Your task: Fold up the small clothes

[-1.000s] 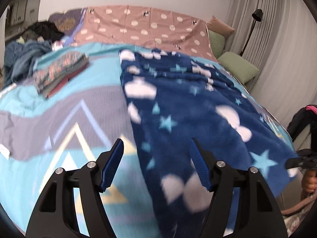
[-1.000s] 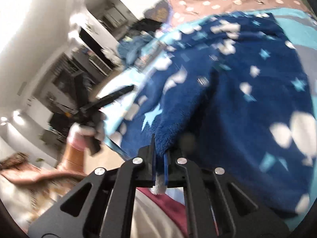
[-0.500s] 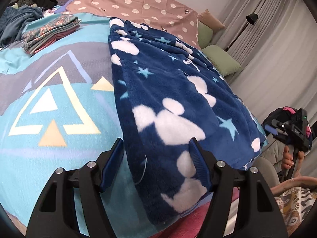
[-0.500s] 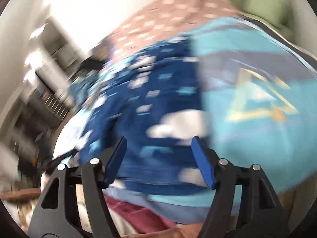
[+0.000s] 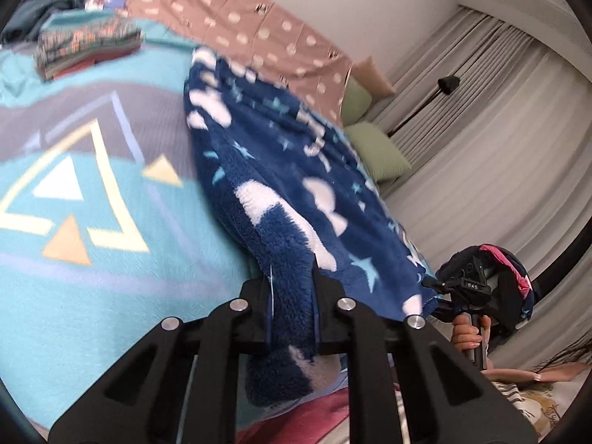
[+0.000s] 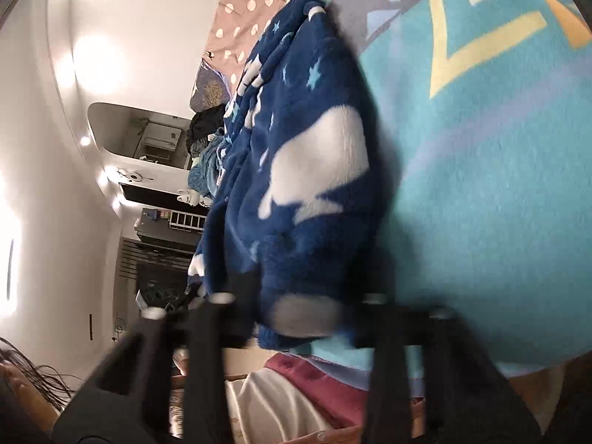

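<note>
Both grippers' jaws, left (image 5: 292,296) and right (image 6: 303,310), are closing on the blue fleece (image 5: 296,192) (near edge).

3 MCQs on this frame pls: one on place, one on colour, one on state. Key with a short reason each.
1. Where does the folded patterned stack lie?
A. far side of the bed, beyond the fleece
B. on the green pillows
C. on the floor

2. What colour is the fleece garment?
A. red with stripes
B. dark blue with white shapes and pale stars
C. plain grey

3. What is between the left gripper fingers?
A. nothing
B. a pillow corner
C. the fleece's near edge

Key:
1 A, it sits on the teal bedcover far from the camera.
2 B, seen in both wrist views.
3 C, fleece fills the gap as the jaws are closing.
</note>
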Tool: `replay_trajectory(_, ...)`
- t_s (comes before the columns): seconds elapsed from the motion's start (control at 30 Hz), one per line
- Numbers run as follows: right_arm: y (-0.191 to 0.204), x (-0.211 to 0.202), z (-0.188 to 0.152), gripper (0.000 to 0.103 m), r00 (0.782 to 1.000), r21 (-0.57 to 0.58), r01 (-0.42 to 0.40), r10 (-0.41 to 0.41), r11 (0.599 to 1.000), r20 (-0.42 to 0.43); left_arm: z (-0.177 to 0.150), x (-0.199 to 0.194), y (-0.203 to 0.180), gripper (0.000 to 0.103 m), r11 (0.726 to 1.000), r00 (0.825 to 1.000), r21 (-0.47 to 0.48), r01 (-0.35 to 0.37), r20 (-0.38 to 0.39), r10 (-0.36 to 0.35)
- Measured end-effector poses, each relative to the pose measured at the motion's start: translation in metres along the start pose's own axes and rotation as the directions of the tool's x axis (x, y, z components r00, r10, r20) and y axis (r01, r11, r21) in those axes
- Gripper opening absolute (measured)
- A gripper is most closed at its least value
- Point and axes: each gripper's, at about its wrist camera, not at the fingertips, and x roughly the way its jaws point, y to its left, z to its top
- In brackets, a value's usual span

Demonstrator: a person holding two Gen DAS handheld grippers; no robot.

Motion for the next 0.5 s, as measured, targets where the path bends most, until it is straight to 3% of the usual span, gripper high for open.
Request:
replay_trajectory(0.17, 0.053, -0.025, -0.008, 0.015, 0.994, -0.227, 0.038, -0.014, 0.973, 0.107, 0.008, -0.013, -0.005, 0.014, 1.0, 0.999, -0.004, -0.012, 0.036, 0.012)
replay_trajectory(0.3, 0.086, -0.03, -0.011, 0.014, 0.988, -0.328, 0.074, -0.024, 0.942, 0.156, 0.019, -0.017, -0.023, 0.014, 0.999, 0.998, 0.039, 0.012, 0.067, -0.015)
replay_trajectory(0.4, 0.106, -0.035, -0.011, 0.014, 0.981, -0.383, 0.07, 0.006, 0.921, 0.193, 0.028, -0.029, -0.042, 0.014, 0.995, 0.994, 0.096, 0.02, 0.109, -0.03)
replay_trajectory(0.5, 0.119, -0.055, -0.011, 0.012, 0.97, -0.452, 0.023, 0.09, 0.891, 0.226, 0.038, -0.041, -0.049, 0.014, 0.995, 0.987, 0.098, 0.036, 0.15, -0.051)
